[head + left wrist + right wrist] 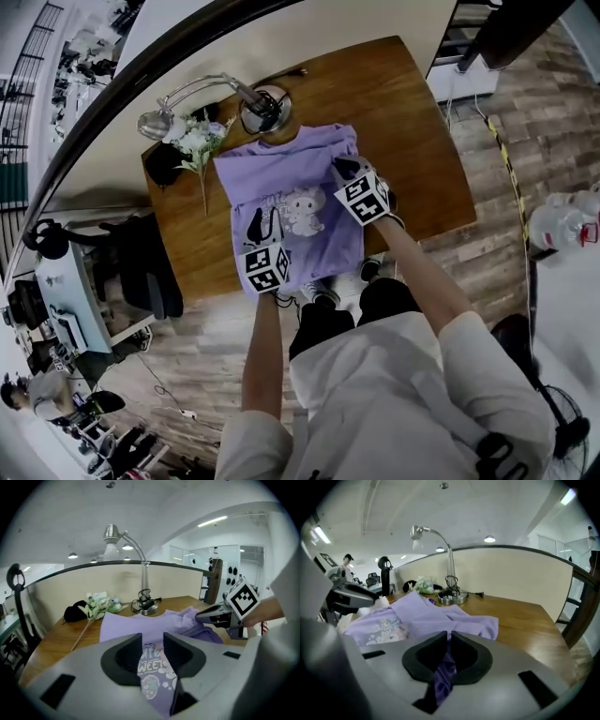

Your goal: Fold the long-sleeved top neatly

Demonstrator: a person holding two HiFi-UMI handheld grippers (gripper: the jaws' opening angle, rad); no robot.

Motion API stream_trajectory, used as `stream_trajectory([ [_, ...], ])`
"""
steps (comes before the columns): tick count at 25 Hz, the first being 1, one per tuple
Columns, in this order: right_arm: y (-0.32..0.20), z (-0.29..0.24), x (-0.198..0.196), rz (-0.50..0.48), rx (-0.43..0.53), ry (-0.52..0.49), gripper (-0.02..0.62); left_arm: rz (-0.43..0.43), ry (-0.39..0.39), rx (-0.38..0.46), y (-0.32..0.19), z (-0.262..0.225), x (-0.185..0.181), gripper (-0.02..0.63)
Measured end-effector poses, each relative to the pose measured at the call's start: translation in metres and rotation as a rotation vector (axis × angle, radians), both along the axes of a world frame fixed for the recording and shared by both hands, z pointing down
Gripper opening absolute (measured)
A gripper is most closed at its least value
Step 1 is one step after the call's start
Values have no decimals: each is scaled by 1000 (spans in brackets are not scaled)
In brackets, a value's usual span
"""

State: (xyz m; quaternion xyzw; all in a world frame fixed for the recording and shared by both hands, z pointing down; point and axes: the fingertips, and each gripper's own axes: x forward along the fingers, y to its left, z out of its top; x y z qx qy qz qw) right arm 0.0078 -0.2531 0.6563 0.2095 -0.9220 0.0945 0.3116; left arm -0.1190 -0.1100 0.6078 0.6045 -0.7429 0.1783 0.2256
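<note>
- The desk lamp (262, 108) stands at the far side of the wooden surface (412, 141). Its round base has a coil of black cable (144, 597) lying on it.
- A bunch of pale flowers (195, 141) lies just to the left of the lamp.
- The lilac long-sleeved top (300, 211) is spread print side up on the surface. Its neckline is just in front of the lamp base, and its hem is at the edge farthest from the lamp.
- My right hand-held gripper (449, 640) has its jaws nearly together, pinching a fold of the top's purple fabric between the pads.
- That grip is on the top's right side, to the right of the lamp and a little nearer to me. The cloth there is rumpled and lifted off the surface.
- My left hand-held gripper (153, 644) has its jaws apart. The printed front shows in the gap between them, but the pads are not pressing on the fabric.
- It is over the hem end of the top, well away from the lamp and left of the cartoon print.
</note>
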Motion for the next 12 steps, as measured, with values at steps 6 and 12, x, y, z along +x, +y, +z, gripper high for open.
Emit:
stream_trajectory([
  [6,17,1,22,40,57,72,14,-107,25,1,48,11,-39,149],
  [12,85,-21,53,106,-4,-70,14,-19,39,10,93,15,-42,149],
])
